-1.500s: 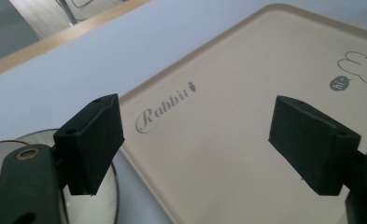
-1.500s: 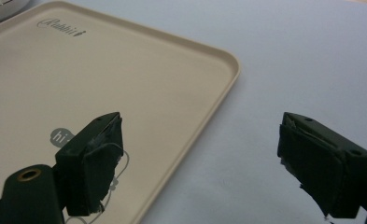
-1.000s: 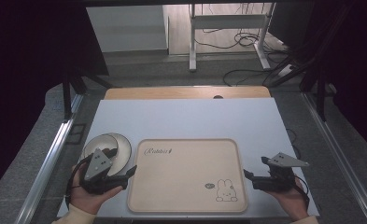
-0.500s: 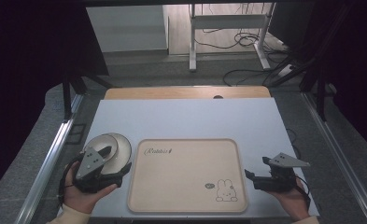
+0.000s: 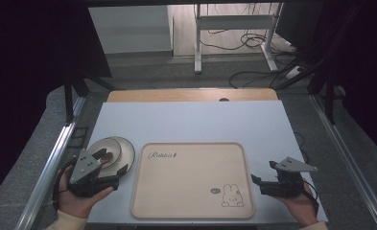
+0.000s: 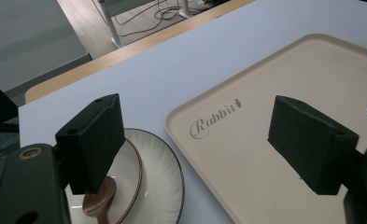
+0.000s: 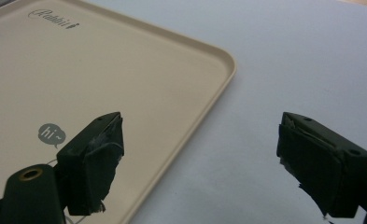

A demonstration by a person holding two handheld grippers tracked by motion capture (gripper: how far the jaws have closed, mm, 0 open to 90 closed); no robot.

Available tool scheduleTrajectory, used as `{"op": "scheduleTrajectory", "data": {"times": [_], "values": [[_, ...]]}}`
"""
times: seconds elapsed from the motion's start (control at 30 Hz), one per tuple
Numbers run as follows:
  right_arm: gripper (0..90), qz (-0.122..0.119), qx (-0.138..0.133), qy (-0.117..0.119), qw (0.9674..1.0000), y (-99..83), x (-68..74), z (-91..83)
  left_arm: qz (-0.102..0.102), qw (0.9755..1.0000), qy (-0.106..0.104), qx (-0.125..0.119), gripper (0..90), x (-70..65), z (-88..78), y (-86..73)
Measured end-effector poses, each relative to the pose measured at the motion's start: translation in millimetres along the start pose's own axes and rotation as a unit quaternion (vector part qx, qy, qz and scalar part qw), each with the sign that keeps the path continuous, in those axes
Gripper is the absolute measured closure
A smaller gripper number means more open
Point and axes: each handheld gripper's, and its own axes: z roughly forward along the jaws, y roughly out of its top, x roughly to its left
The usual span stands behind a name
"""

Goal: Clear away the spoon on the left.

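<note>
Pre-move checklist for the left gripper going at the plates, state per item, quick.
1. Left gripper jaws open: ok, wide apart in its own view.
2. Target in line: ok, plates sit under its left jaw, a smaller plate stacked on a larger one.
3. Brown item on the top plate identified: cannot tell, partly hidden by the jaw.
4. Tray free for a drop: ok, bare apart from its printed rabbit and lettering.
5. Right gripper out of the way: ok, open, at the tray's right edge, holding nothing.
6. Jaw contact with the plate rim: cannot tell.
</note>
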Motion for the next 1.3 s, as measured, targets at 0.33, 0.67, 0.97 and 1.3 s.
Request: {"op": "scheduleTrajectory", "data": {"times": [0.33,0.67,0.97,1.3], "values": [[15.4,-0.001,0.000,-0.001,1.0000,0.0,-0.6,-0.3,-0.004,0.9999,0.012,0.002,18.6,8.2,-6.1,-3.5],[15.4,-0.001,-0.002,0.003,1.0000,0.8,1.4,-0.1,-0.005,0.9996,0.026,0.003,19.3,17.6,-13.0,-11.1],[15.4,-0.002,0.003,0.003,1.0000,-0.1,1.9,1.2,-0.014,0.9990,0.039,0.018,19.4,27.2,-10.6,-23.8],[15.4,-0.005,0.007,0.001,1.0000,-0.7,2.6,2.0,-0.018,0.9980,0.055,0.025,19.4,37.0,-9.9,-39.7]]}}
